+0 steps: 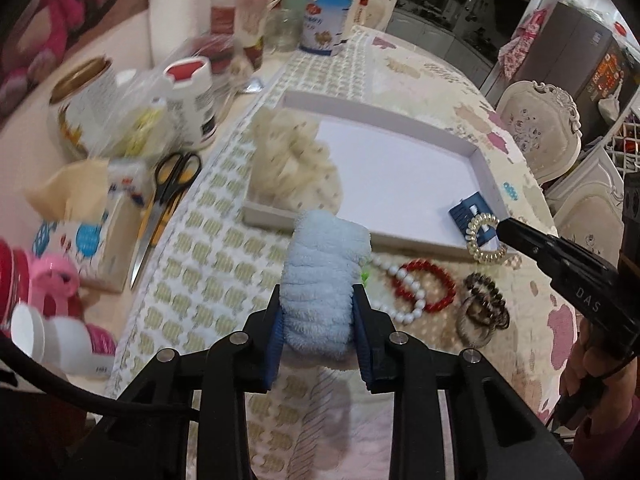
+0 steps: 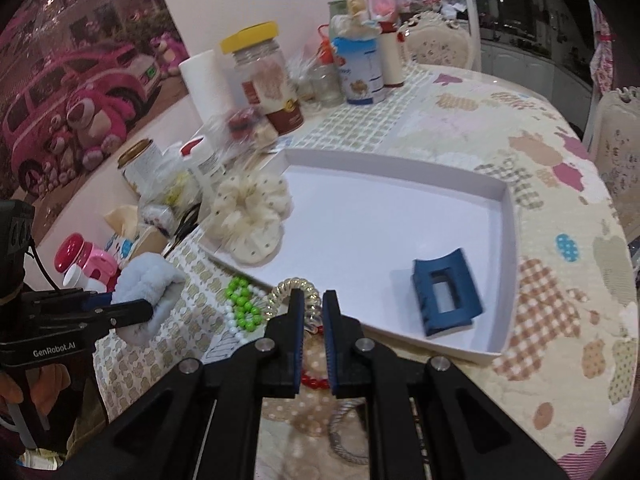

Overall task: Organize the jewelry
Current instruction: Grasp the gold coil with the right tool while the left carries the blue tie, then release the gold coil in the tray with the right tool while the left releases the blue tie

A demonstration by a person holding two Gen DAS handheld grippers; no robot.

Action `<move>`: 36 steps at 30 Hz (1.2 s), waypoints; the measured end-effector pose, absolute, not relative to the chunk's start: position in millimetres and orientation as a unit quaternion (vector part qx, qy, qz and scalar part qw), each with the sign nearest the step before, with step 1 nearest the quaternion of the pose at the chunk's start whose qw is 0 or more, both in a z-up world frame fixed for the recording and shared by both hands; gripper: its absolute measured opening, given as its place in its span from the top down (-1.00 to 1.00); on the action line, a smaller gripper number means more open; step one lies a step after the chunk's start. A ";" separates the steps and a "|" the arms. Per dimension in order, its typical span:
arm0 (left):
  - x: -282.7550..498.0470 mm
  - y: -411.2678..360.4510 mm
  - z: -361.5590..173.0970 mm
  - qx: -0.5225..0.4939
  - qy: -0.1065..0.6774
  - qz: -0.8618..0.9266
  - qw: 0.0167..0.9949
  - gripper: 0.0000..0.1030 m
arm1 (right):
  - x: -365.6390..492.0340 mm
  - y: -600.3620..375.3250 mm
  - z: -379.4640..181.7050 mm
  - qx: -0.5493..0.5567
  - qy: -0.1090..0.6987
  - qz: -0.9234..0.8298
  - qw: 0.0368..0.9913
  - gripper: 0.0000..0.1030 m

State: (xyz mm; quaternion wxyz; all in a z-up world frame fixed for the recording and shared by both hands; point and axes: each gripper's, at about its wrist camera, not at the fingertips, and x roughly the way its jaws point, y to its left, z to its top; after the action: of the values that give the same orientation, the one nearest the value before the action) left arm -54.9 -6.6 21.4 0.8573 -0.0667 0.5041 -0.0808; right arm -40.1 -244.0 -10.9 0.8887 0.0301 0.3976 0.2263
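Fingers, left gripper: clamped on a pale blue fluffy scrunchie, held clear above the surface, short of the tray.
Fingers, right gripper: drawn nearly together on a thin strand of a clear spiral hair tie, lifted at the tray's near edge.

Tray: white shallow tray at mid-surface.
- Contents, stowed: cream dotted scrunchie, lying at the left corner and overhanging the rim; dark blue claw clip, near the right corner.
- Remainder of tray floor bare.

Items outstanding, on the surface in front of the tray:
- green bead bracelet
- white pearl bracelet
- red bead bracelet
- dark spiral hair ties, a small heap; count unclear.

Progress, as judged: two pieces in, two in hand and likely next for the tray, at least four left to gather. Roughly a third to halfway done.

Legible writing:
- "GenRobot.AI", white, on the left gripper body, right wrist view.
- "DAS", white, on the right gripper arm, left wrist view.
- Blue-and-white tin with a camel picture; lettering too blurred to read.
- Jar and bottle labels at the back: unreadable.
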 end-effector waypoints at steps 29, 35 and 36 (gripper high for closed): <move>103.6 -73.9 9.6 -0.051 0.514 -0.103 0.850 0.43 | 74.5 -320.2 -14.5 0.094 0.418 0.124 0.895 0.82; 128.9 -83.2 -13.8 -0.051 0.531 -0.098 0.840 0.43 | 106.5 -328.9 -43.9 0.100 0.444 0.104 0.884 0.82; 133.2 -84.2 -18.4 -0.051 0.535 -0.096 0.838 0.43 | 110.1 -329.1 -47.7 0.100 0.447 0.103 0.883 0.82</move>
State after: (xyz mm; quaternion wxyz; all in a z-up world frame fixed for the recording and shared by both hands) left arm 133.2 -84.2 -18.4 0.8380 -0.0512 0.5348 -0.0955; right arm 110.1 -329.1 -47.7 0.8827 0.1002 0.4473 0.1032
